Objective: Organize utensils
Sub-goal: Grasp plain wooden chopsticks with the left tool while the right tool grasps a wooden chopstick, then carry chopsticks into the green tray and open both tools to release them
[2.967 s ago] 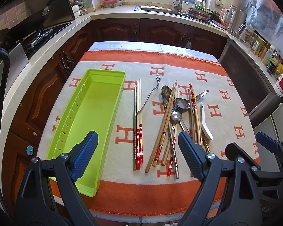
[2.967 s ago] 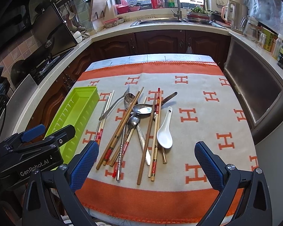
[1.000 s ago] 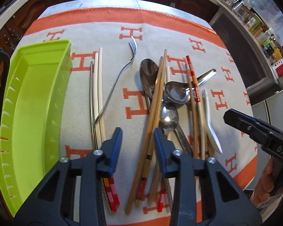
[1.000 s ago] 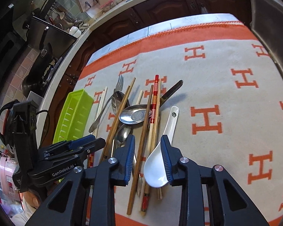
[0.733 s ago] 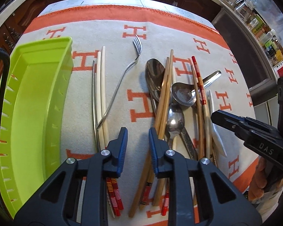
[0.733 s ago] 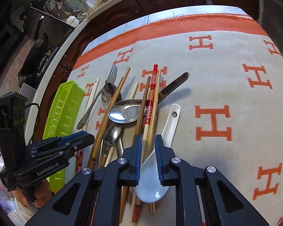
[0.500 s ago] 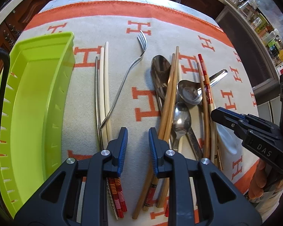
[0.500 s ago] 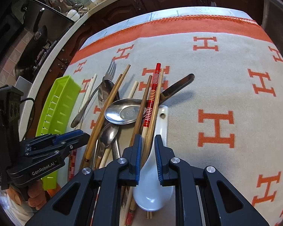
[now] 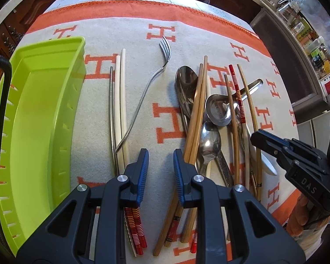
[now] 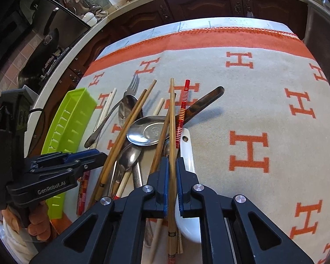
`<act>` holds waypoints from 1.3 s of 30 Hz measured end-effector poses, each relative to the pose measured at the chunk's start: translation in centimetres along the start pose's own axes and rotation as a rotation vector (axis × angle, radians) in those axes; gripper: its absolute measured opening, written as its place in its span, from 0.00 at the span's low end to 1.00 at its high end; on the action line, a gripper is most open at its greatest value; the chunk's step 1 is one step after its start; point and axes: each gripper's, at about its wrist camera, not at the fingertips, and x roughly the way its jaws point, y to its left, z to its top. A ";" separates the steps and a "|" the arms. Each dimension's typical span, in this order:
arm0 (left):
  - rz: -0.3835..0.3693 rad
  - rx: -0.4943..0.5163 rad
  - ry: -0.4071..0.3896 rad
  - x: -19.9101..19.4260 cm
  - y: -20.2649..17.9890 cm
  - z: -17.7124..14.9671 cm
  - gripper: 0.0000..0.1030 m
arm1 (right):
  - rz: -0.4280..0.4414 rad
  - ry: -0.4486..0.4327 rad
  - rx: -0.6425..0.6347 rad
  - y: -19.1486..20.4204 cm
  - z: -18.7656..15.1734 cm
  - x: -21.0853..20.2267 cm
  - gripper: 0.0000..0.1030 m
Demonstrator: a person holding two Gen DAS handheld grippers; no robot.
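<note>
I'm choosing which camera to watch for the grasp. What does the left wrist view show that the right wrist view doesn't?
Only the left wrist view: the left gripper, jaws apart over bare cloth, nothing between them.

Only the right wrist view: the right gripper shut on a light wooden chopstick.

Both: green tray, fork, white ceramic spoon, the utensil pile.

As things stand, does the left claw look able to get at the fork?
Probably yes. The fork lies on top, only its handle end touching the pale chopsticks, just ahead of the left claw, whose jaws hold nothing.
</note>
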 end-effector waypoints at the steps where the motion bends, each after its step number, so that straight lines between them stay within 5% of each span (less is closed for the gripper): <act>1: -0.004 0.001 0.000 -0.1 0.0 0.0 0.20 | 0.007 0.000 0.004 0.0 -0.1 -0.2 0.06; 17: -0.094 -0.006 -0.002 -1.3 0.6 -0.1 0.20 | 0.054 0.014 0.032 -0.8 -1.3 -1.3 0.06; 36: -0.028 0.070 0.001 0.7 -1.3 -0.2 0.20 | 0.067 0.039 0.039 -0.9 -1.6 -0.8 0.06; 39: -0.022 0.077 -0.008 0.6 -1.5 -0.4 0.07 | 0.071 0.039 0.046 -0.9 -1.7 -0.9 0.06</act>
